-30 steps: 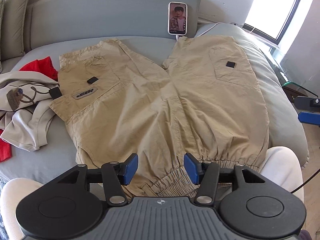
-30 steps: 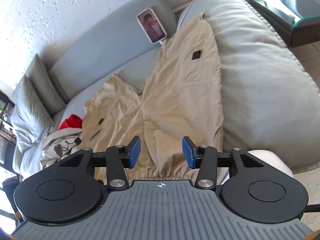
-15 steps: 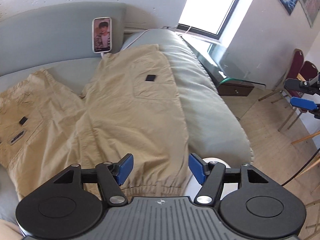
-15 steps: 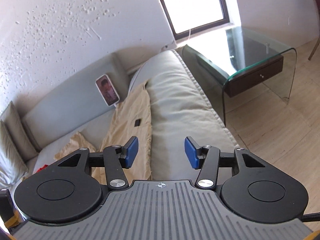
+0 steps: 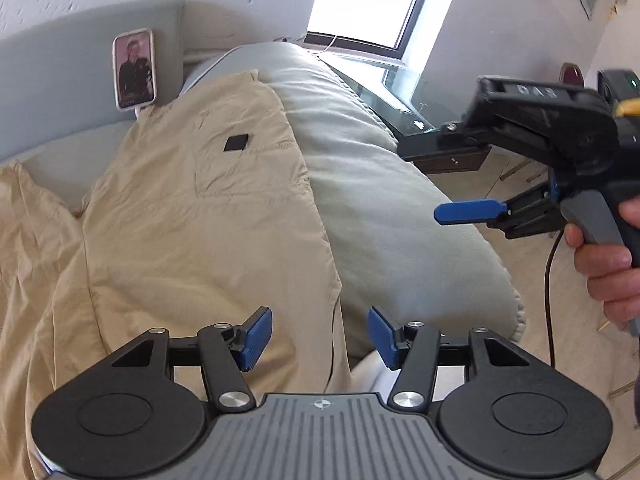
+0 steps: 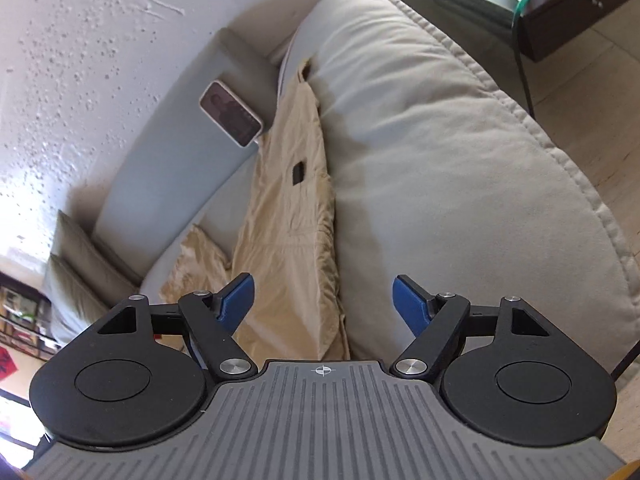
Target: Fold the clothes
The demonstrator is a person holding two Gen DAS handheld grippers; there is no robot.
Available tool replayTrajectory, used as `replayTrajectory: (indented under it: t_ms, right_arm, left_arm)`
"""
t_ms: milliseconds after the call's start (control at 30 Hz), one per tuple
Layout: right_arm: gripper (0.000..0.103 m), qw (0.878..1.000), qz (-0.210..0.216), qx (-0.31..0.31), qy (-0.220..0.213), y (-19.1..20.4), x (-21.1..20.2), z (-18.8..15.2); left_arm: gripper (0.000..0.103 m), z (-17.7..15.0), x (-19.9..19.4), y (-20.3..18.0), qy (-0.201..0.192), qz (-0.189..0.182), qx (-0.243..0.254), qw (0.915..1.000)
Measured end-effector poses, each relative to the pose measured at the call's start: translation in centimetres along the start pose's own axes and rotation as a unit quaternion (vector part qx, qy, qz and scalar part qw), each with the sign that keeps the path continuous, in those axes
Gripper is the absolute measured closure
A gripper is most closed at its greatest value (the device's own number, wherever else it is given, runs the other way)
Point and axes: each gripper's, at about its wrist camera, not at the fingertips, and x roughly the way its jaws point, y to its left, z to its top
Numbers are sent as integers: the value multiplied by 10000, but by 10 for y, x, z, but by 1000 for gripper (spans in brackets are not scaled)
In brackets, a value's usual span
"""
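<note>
Tan cargo trousers (image 5: 192, 216) lie spread flat on a grey sofa; the right wrist view shows the same trousers (image 6: 292, 216). My left gripper (image 5: 320, 338) hovers open just above the trousers' right side seam near the waist, nothing between its blue pads. My right gripper (image 6: 324, 300) is also open and empty, above the same seam where cloth meets the cushion. In the left wrist view the right gripper (image 5: 468, 212) shows from the side, held by a hand (image 5: 608, 268) over the cushion's edge.
A phone (image 5: 134, 68) leans against the sofa back beyond the trousers. The big grey cushion (image 5: 392, 208) bulges to the right of them. A glass side table (image 6: 560, 8) stands past the sofa, on a pale wood floor. Pillows (image 6: 80, 264) sit far left.
Both grippers have swung right, away from the waistband middle toward the trousers' right edge. The right gripper dipped back down toward the sofa and opened wider; it now shows in the left view.
</note>
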Motion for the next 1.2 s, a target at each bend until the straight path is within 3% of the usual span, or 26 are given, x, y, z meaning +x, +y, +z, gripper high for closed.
replayTrajectory:
  t_ms: [67, 233, 267, 300, 333, 700, 900, 1067, 1100, 1133, 1200]
  right_arm:
    - [25, 9999, 120, 38, -35, -6, 12, 9]
    - [27, 9998, 163, 132, -22, -14, 37, 29]
    - [27, 9997, 182, 135, -12, -16, 40, 33]
    - [30, 9997, 203, 128, -7, -17, 44, 35]
    - [32, 9997, 204, 131, -4, -18, 48, 39]
    - [34, 9989, 269, -346, -156, 15, 128, 98]
    - [49, 9988, 166, -365, -263, 22, 176, 128]
    - [52, 9979, 412, -399, -288, 27, 202, 136]
    - [67, 9977, 383, -490, -278, 31, 208, 137]
    - [100, 9975, 262, -603, -257, 35, 214, 138]
    - [100, 9960, -65, -843, -301, 45, 223, 137]
  left_arm:
    - [41, 6, 15, -10, 12, 200, 335, 9992]
    - [44, 9, 53, -19, 472, 712, 700, 9939]
    - [54, 10, 61, -21, 564, 814, 772, 9921]
    - [84, 10, 68, -23, 655, 916, 845, 9900]
    - [98, 11, 72, -20, 738, 902, 807, 9899]
    - [100, 24, 37, 26, 581, 359, 62, 9976]
    - [100, 31, 21, 51, 567, 25, -340, 9978]
    - [100, 30, 10, 74, 546, -197, -688, 9959]
    - [100, 29, 8, 78, 527, -222, -728, 9957]
    - [100, 28, 5, 82, 490, -249, -760, 9956]
    - [100, 27, -1, 91, 419, -331, -858, 9949]
